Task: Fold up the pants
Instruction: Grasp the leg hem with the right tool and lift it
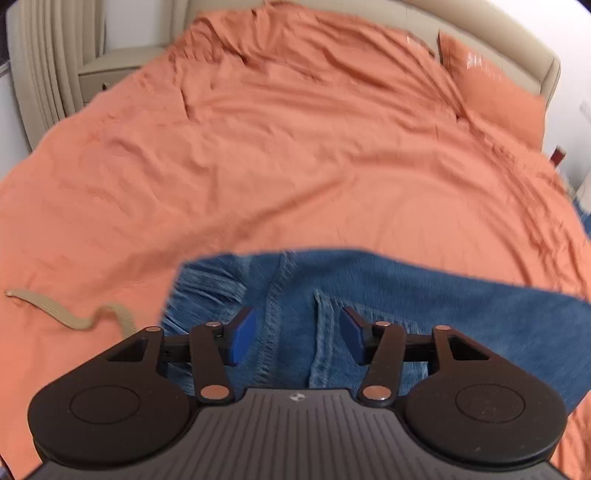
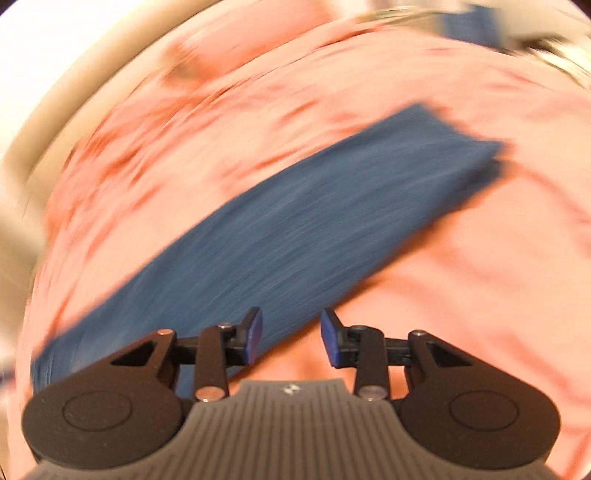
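Between the blue pads of the left gripper: nothing but air, fingers parted about halfway, hovering just above the waist end of the jeans, near the fly seam and a belt loop. Likewise empty and parted, though less widely, the right gripper, poised over the near edge of the same jeans, seen there as a long blue band folded lengthwise and running diagonally away across the orange bedspread. Left of the jeans' waist, a beige strap lying loose on the bedspread; beyond them, an orange pillow against the beige headboard.

Step in hand, judged: release after the lengthwise fold, then repositioning for the crosswise fold. To do well: pinch both layers together at matching corners of one end, lift only enough to clear the bedspread, carry that end over the other, and square the edges before letting go.

Pose: both grippers pitched steeply downward toward the jeans. Right view heavily smeared by motion, so finer detail of its end of the jeans not legible.
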Action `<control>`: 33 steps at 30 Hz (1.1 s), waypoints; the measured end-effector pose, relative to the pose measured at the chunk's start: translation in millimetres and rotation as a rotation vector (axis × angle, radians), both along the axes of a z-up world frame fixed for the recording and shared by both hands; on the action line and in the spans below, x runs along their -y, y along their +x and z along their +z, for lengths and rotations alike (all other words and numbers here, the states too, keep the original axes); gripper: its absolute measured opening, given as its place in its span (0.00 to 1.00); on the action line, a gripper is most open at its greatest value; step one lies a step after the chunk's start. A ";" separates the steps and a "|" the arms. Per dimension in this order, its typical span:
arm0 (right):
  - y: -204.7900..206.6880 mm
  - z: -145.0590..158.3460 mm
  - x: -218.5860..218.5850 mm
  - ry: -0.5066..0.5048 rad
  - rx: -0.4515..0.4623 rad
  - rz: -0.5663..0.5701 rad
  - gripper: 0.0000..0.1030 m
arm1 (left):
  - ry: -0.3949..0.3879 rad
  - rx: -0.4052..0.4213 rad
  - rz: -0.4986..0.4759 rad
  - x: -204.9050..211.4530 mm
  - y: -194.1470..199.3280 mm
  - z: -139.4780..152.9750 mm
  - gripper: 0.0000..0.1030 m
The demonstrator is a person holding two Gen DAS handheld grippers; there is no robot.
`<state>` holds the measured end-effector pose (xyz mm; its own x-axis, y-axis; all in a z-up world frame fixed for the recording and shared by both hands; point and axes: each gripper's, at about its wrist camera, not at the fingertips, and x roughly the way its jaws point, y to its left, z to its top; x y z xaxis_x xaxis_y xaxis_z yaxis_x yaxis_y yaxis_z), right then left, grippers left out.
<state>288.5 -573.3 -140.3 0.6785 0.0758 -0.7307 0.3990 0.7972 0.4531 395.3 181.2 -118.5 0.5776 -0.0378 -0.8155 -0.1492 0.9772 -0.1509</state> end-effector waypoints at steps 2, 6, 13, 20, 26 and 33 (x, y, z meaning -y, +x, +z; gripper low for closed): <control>-7.6 -10.5 54.8 0.017 0.006 -0.108 0.26 | 0.007 -0.040 0.000 8.6 7.1 -14.5 0.54; -1.5 -41.4 136.0 0.130 0.011 -0.260 0.24 | 0.034 -0.102 0.025 15.6 19.6 -41.3 0.49; 30.9 -89.8 191.7 0.298 0.081 -0.390 0.15 | 0.037 -0.175 0.080 17.5 41.9 -65.8 0.48; 39.8 -112.2 192.9 0.396 0.143 -0.413 0.02 | 0.035 -0.214 0.100 18.4 52.6 -74.4 0.48; 46.0 -64.4 186.8 0.140 0.167 -0.267 0.00 | 0.019 -0.223 0.088 16.7 54.6 -81.6 0.47; 52.0 -111.2 192.6 0.240 0.062 -0.334 0.00 | 0.011 -0.234 0.085 14.3 56.4 -84.2 0.46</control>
<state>340.5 -765.9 -251.5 0.7367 0.0073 -0.6762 0.5839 0.4976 0.6415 451.8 167.0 -202.7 0.3734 0.0124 -0.9276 -0.2604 0.9611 -0.0920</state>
